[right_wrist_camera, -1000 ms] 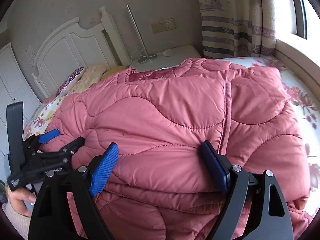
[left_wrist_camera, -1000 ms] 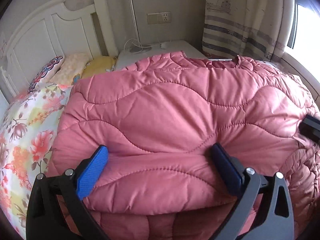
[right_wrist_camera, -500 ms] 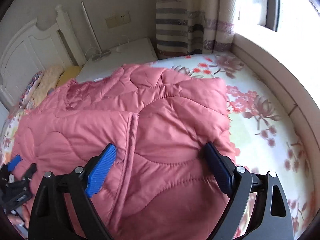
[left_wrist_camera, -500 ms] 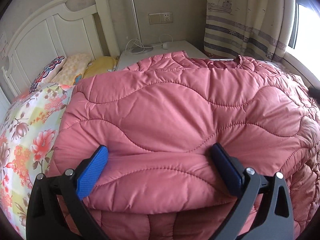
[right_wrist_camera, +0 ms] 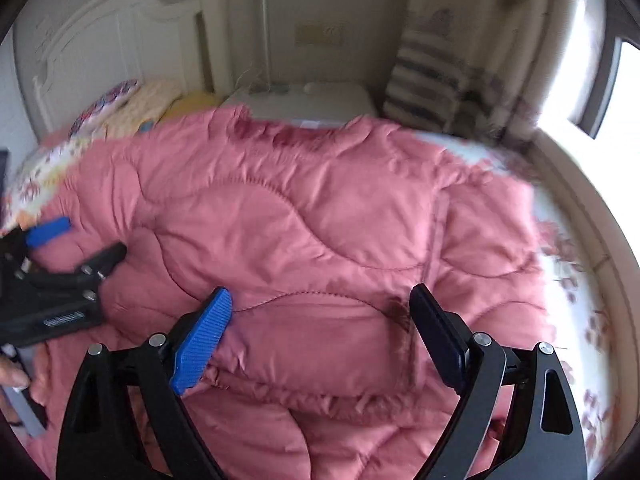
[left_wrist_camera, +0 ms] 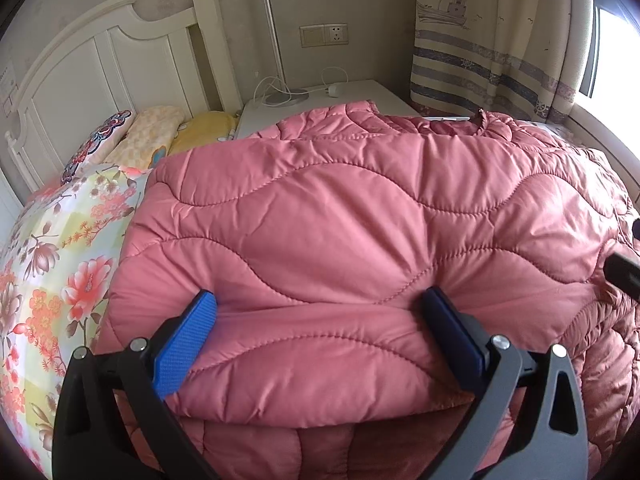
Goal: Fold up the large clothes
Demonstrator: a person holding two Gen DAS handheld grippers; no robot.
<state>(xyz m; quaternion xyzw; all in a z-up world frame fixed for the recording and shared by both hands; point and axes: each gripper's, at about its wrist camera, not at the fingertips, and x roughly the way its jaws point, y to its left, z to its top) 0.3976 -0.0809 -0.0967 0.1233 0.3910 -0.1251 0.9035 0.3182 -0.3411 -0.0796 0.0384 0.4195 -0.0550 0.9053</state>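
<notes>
Folded over on itself, one pink quilted coat [left_wrist_camera: 352, 240] lies across my flowered bedsheet [left_wrist_camera: 52, 264], its long axis running nine to three o'clock in the left wrist view and its collar [left_wrist_camera: 448, 126] facing twelve, toward the white nightstand [left_wrist_camera: 360, 92]. My left gripper [left_wrist_camera: 320, 312] sits at six o'clock with its jaws wide, the blue pads [left_wrist_camera: 188, 340] pressed against a thick fold of the coat bulging between them; whether they truly pinch it I cannot tell. My right gripper [right_wrist_camera: 320, 308] has just been opening and now stands apart, a doubled edge of the coat lying between its pads without being squeezed. From the right wrist camera, which is blurred, the left tool appears at nine o'clock, with fingers of my hand [right_wrist_camera: 14, 372] below it. Three pillows [left_wrist_camera: 160, 128] line the white headboard [left_wrist_camera: 92, 72] at ten o'clock; one striped curtain [left_wrist_camera: 488, 40] hangs at one.
</notes>
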